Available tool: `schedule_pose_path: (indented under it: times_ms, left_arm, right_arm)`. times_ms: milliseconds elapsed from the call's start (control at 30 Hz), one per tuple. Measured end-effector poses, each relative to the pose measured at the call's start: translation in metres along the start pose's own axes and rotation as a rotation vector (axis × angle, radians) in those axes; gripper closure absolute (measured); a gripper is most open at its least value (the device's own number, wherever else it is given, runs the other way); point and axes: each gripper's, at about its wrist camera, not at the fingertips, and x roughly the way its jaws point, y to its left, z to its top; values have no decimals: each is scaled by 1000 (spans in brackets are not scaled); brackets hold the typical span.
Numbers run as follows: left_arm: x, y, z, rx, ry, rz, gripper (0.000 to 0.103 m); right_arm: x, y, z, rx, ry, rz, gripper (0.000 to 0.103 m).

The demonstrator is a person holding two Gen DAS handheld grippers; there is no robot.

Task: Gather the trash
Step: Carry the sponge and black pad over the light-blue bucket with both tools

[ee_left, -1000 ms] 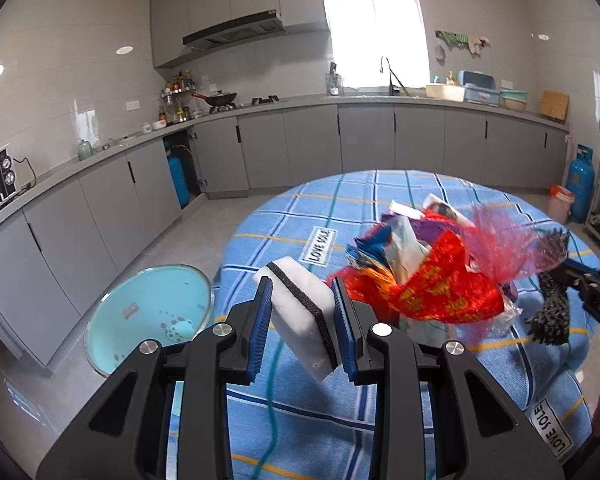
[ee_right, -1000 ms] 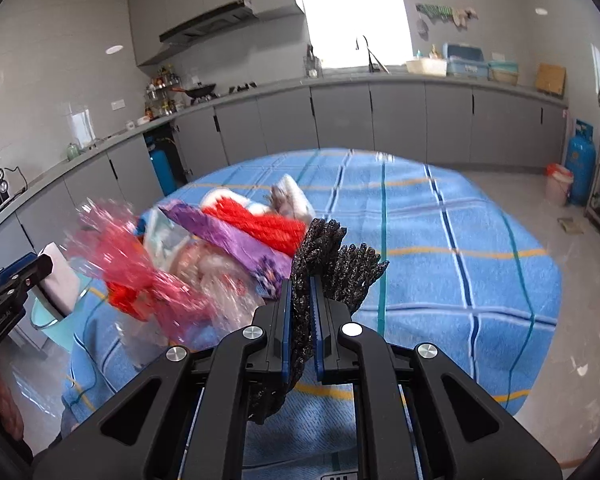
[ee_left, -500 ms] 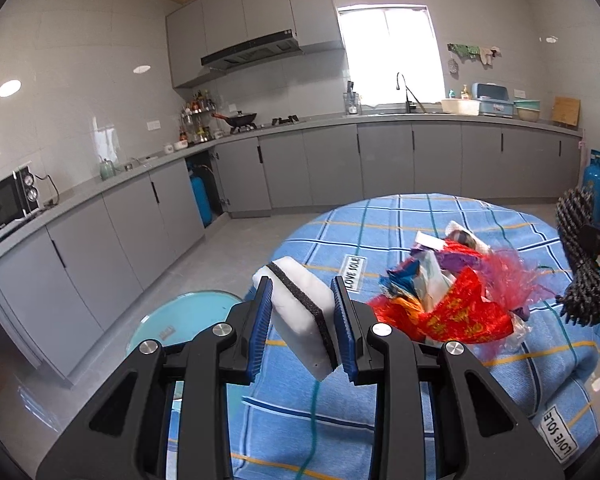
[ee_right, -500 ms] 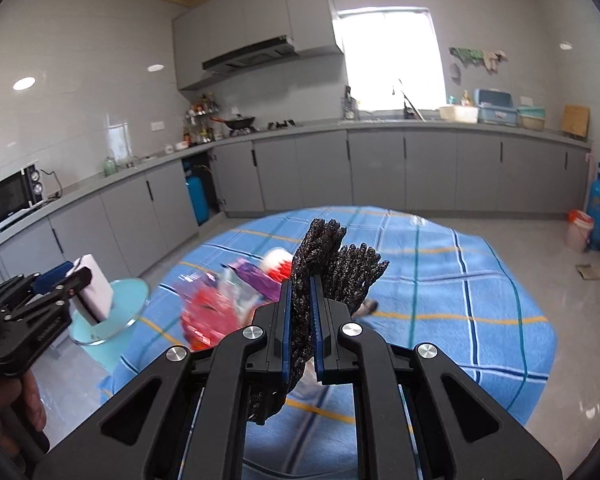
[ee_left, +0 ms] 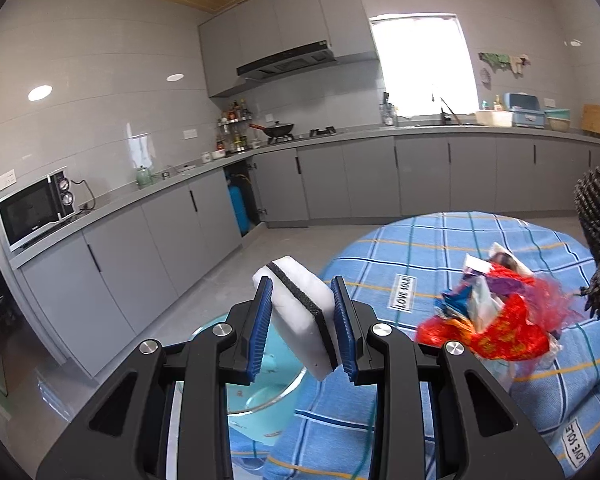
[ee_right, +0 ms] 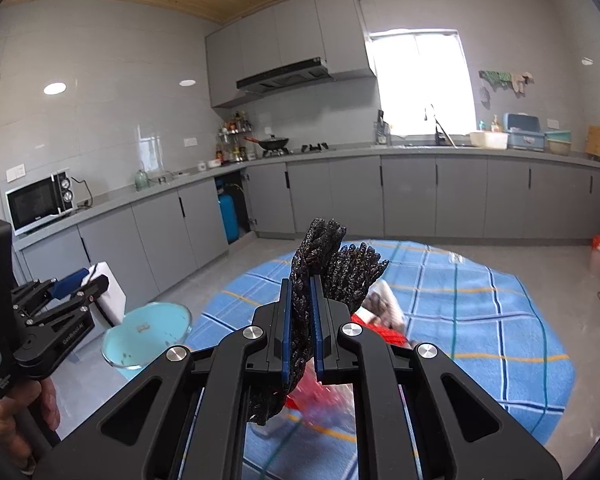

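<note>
**Both grippers full, the trash heap waits on the table**

The left gripper [ee_left: 302, 326] holds a white sponge [ee_left: 300, 320] with a black layer, its fingers closed on the two flat sides. The right gripper [ee_right: 300, 320] has its fingers narrow on a black knitted cloth [ee_right: 332, 264], which sticks up above the tips and hangs below them.

The trash [ee_left: 496, 320] is a loose heap of wrappers, red, purple and clear, in the lower right of the left wrist view, on the blue checked tablecloth [ee_left: 460, 240]. I judge it very light, soft and crackly, slippery on the foil; it will crush easily and single pieces can slide away. The best hold seems a bunched fold at the edge of the red wrapper, not a flat face.

A light blue bin [ee_right: 148, 336] stands just beside the table, at the lower left of the right wrist view. The main obstacle, I think, is that both grippers are already occupied; the cloth also hides part of the heap in the right wrist view
</note>
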Motion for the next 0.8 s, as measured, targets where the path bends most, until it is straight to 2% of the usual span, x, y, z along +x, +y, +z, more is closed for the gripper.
schedule_pose_path:
  times_ms: [200,800]
  left_arm:
    - [5,18,-1,-5,-5,66,73]
    - [45,80,-4,-48,37,246,72]
  right_arm:
    - [12,25,9,-30,-11,50,93]
    - [82,93,15,-105,44,191,93]
